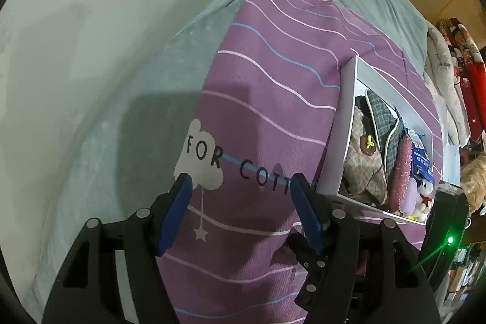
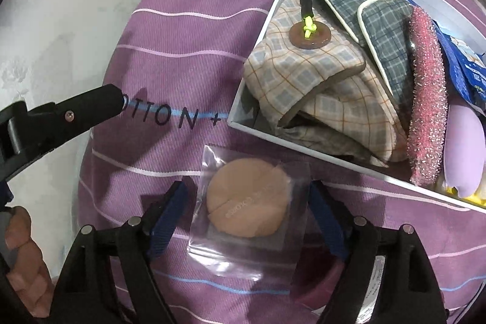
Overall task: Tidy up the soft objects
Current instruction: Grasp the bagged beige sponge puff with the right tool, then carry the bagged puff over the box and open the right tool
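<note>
A bagged powder puff (image 2: 247, 204) lies flat on the purple striped blanket (image 2: 170, 56), just beside the white box (image 2: 261, 138) and right between the right gripper's (image 2: 247, 202) wide-open blue fingers (image 2: 168, 213), which hold nothing and stand clear of the bag.

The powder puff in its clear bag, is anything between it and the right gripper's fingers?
Nothing visible. The powder puff lies in its clear bag on the purple blanket, between the open fingers of the right gripper. The white box sits just beyond it, already crowded with soft things.
</note>
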`<move>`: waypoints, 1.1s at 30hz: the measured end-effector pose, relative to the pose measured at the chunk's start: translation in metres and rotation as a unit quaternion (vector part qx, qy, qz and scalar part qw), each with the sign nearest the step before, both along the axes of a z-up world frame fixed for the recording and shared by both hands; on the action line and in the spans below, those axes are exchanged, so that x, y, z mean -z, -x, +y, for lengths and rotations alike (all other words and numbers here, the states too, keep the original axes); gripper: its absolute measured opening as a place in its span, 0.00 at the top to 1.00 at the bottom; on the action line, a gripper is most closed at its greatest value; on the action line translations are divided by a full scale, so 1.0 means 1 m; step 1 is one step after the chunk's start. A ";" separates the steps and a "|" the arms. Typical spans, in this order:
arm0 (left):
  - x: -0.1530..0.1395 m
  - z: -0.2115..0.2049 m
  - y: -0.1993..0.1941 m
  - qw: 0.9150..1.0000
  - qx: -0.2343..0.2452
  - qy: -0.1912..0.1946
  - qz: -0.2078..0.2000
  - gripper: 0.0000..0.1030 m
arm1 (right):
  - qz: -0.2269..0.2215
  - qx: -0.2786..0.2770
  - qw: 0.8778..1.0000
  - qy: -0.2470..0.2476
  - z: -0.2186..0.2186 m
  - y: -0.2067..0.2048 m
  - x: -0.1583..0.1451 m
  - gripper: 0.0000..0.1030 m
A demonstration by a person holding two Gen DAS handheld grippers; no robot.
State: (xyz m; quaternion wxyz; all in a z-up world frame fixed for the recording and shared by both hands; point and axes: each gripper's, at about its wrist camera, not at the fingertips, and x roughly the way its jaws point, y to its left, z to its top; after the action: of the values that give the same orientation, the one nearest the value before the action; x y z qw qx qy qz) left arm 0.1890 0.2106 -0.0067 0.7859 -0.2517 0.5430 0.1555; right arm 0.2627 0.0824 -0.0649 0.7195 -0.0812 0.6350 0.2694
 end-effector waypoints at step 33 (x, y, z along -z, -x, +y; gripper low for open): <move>-0.016 -0.061 -0.018 0.995 0.083 -0.046 -0.013 0.35 | -0.010 0.085 0.982 -0.171 -0.100 -0.007 -0.083 0.50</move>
State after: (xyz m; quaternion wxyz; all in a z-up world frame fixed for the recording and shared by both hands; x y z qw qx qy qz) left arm 0.2072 0.1493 0.0092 0.8136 -0.1711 0.5443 0.1118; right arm 0.2700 -0.0180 0.0181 0.7492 0.0950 0.5772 0.3108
